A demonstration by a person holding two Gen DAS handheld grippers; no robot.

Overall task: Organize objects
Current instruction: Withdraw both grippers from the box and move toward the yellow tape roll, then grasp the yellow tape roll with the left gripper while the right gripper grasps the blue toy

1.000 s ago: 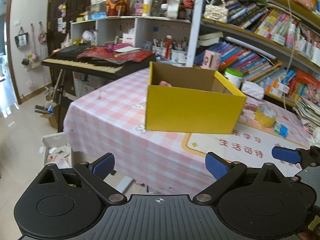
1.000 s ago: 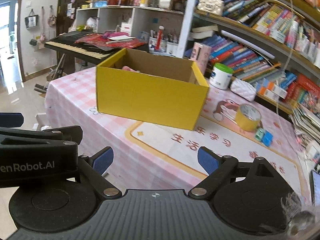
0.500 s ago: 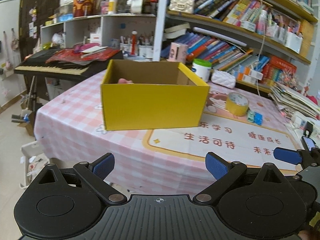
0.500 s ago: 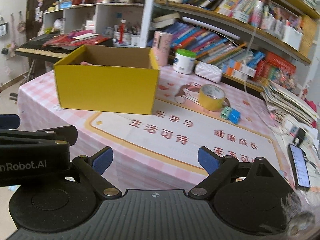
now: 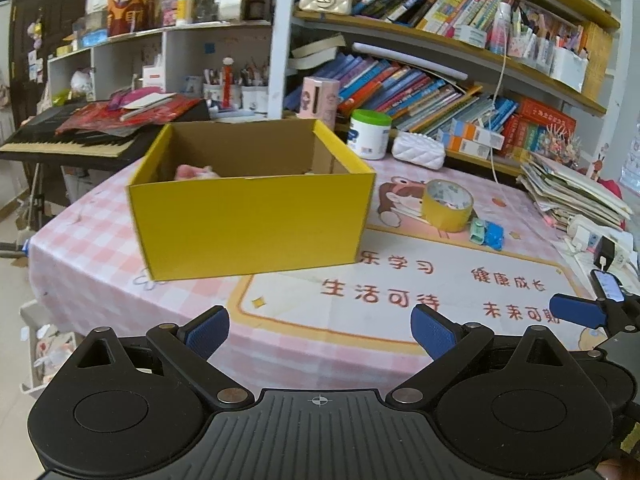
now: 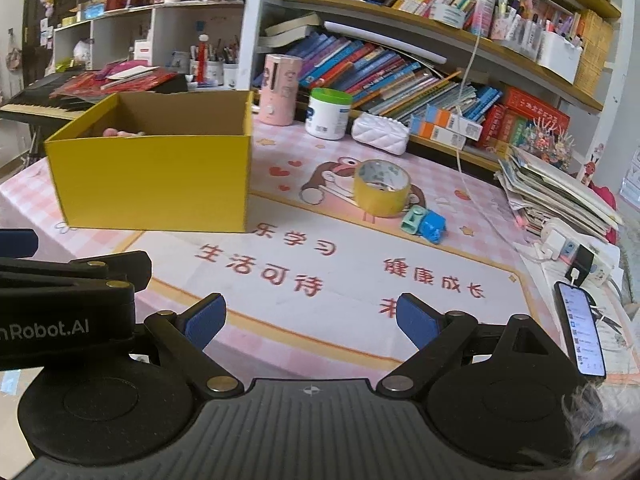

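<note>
Yellow cardboard marks the goal here: the open box (image 5: 250,220) stands on the pink checked worktop (image 5: 92,248) with something pink (image 5: 196,171) already lying inside it, while a roll of yellow tape (image 6: 382,188) and a small blue and green toy (image 6: 426,225) wait on the mat just to the right of it, the toy almost touching the tape. Both claws hang short of the near edge of the worktop, side by side, each spread wide with nothing between its blue pads: the left claw (image 5: 320,330) faces the box, and the right claw (image 6: 308,320) faces the mat below the tape and toy. The right one looks best placed for the next pick. I would bring it over the tape roll, straddle the roll across its width so the pads meet the outer wall squarely, and close gently, since a hollow ring can squash or roll away. The toy sits so close that a careless approach could knock it aside. A phone (image 6: 582,330) lies at the right edge, well apart and best avoided.
</note>
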